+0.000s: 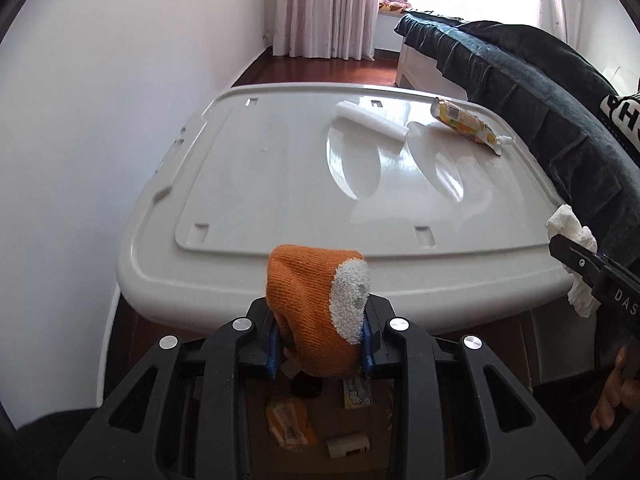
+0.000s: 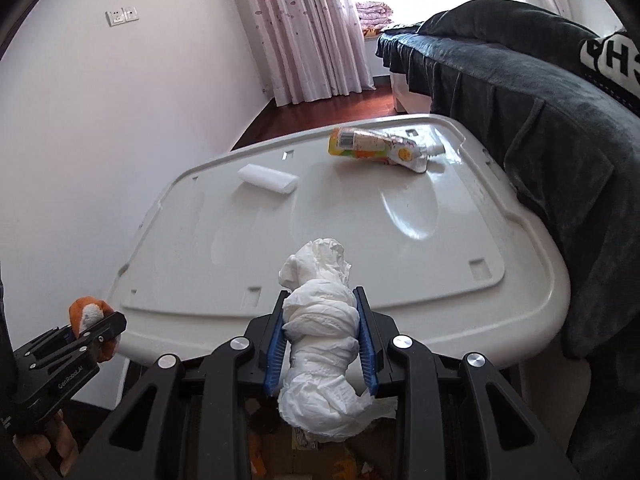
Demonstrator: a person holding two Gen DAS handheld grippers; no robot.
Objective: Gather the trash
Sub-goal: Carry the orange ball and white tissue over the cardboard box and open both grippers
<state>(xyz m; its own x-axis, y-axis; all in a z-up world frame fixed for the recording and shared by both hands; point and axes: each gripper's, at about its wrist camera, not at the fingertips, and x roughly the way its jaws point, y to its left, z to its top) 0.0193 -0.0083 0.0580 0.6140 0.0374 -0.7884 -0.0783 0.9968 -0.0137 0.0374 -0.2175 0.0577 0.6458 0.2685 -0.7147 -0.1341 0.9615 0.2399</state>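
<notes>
Tissue [image 2: 320, 344], white and crumpled into a twisted wad, is clamped in the right tongs [image 2: 322, 344] past the lid's [image 1: 280, 184] near edge. An orange sock [image 1: 316, 312] with a white toe is clamped in the left tongs [image 1: 320, 344]. A pouch [image 2: 380, 148] and a white roll [image 2: 268, 178] are seen lying on the lid.

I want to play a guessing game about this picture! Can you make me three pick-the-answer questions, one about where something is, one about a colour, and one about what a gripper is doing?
1. Where is the juice pouch?
A. on the white lid's far end
B. on the floor
C. on the bed

2. What colour is the sock?
A. green
B. orange, white toe
C. black

3. The right hand-held gripper is:
A. open
B. out of sight
C. shut on the crumpled tissue

Answers: A, it lies on the lid near the foam roll; B, clear in the left view; C, the blue pads squeeze it.
</notes>
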